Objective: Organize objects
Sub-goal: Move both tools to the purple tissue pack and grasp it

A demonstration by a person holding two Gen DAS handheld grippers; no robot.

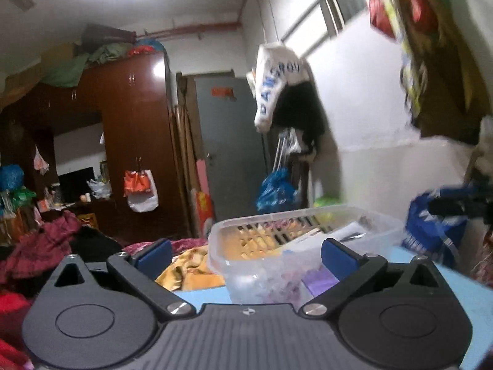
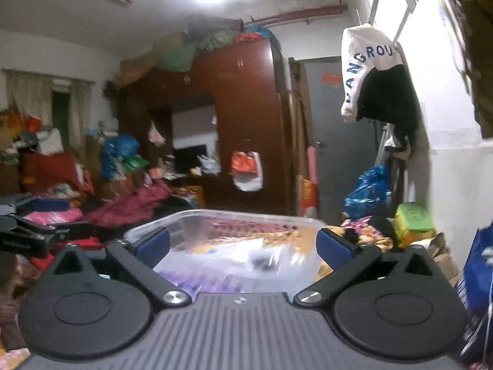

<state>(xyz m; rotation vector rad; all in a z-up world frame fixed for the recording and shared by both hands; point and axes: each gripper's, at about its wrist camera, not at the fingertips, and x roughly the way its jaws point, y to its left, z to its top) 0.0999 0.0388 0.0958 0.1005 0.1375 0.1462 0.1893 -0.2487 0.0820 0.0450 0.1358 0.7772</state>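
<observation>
Clear plastic is what I count first: one lidless storage bin (image 1: 308, 234), sitting centre-right in my left wrist view and dead centre in the right wrist view (image 2: 228, 231); it rests on one pale blue table (image 1: 456, 280), and holds a blurred jumble of bags and papers that I cannot count. One white garment with blue lettering (image 1: 277, 86) hangs upper centre in the left view, upper right in the other (image 2: 366, 71); one brown wardrobe (image 1: 132, 141) fills the left half of the left view; one grey door (image 1: 228, 141) stands just right of it; one blue plastic bag (image 1: 274, 191) hangs below the garment; one blue woven bag (image 1: 431, 225) sits at the right edge.

My left gripper (image 1: 246, 254) has its two blue-padded fingers (image 1: 154, 254) spread as wide as they go, holding nothing; the bin lies beyond them, and I cannot tell whether the right pad touches it. My right gripper (image 2: 243, 246) is likewise wide apart and empty, its fingers (image 2: 154, 245) framing the bin's near wall.
</observation>
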